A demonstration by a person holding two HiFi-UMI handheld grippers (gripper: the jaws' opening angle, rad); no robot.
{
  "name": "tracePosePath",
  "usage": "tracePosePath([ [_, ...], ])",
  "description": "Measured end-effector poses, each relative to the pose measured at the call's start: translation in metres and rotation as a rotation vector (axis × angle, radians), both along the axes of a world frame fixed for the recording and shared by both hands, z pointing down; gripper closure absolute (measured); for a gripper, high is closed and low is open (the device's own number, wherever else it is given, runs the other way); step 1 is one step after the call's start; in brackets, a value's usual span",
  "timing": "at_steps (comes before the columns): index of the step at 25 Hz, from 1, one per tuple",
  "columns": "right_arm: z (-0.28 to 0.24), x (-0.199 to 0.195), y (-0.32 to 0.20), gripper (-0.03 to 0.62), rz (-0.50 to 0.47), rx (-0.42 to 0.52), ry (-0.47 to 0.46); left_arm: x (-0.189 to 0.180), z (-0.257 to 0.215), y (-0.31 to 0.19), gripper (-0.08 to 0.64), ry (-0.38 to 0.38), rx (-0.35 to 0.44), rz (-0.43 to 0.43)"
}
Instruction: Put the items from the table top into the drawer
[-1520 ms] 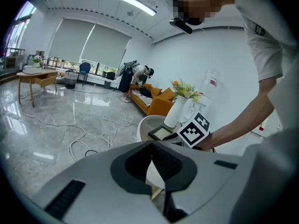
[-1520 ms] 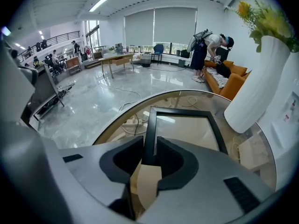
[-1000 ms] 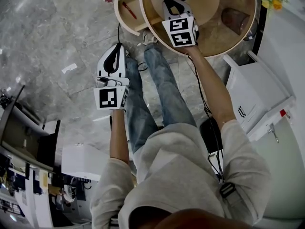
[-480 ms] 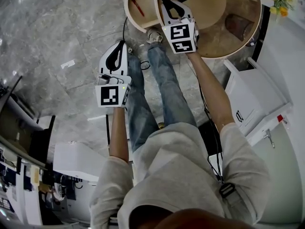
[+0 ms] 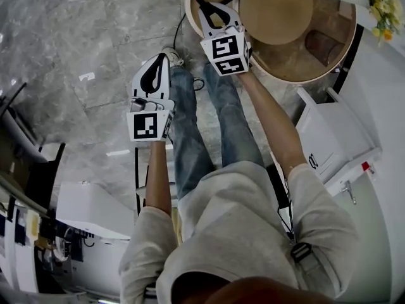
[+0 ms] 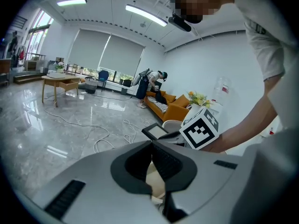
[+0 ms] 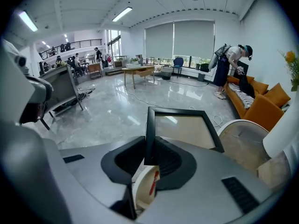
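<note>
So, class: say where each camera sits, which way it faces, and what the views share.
Head view: on the head, facing steeply down; legs, arms, left gripper, right gripper show.
Left gripper view: along its shut jaws across the room; right arm shows.
Right gripper view: along jaws clamped on the black frame.
All three show that frame.

No words, brand names or numbers can be read in any view. The only sign-like marks are black-and-white square code patterns with no letters or digits in them: 1 faces the head view on the marker cube (image 5: 149,126) of the left gripper (image 5: 159,59), and 2 show on the marker cube (image 5: 226,54) of the right gripper (image 5: 212,8). A small dark print on the person's pale shirt (image 6: 259,29) in the left gripper view is too blurred to read. A red tag (image 5: 365,166) on the white cabinet (image 5: 335,138) is too small to read.
</note>
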State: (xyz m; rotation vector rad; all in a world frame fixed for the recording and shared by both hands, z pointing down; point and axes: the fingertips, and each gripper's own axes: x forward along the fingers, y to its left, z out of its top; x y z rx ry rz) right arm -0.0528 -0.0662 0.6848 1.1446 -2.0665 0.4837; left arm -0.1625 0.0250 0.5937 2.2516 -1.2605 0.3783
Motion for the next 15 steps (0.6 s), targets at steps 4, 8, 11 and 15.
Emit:
tracePosePath([
  [4, 0.018, -0.030, 0.007, 0.511, -0.025, -0.030, -0.010, -0.024, 0.008, 0.003, 0.545, -0.003, -0.011, -0.028],
  [8, 0.048, -0.047, 0.017, 0.511, -0.020, -0.075, -0.013, -0.041, 0.025, 0.008, 0.545, -0.007, -0.044, -0.032],
  [11, 0.073, -0.049, 0.023, 0.509, -0.004, -0.106, -0.008, -0.047, 0.041, 0.008, 0.545, -0.007, -0.065, -0.019],
  [15, 0.109, -0.040, 0.026, 0.511, 0.043, -0.143, -0.006, -0.047, 0.065, 0.003, 0.545, -0.015, -0.096, 0.008],
])
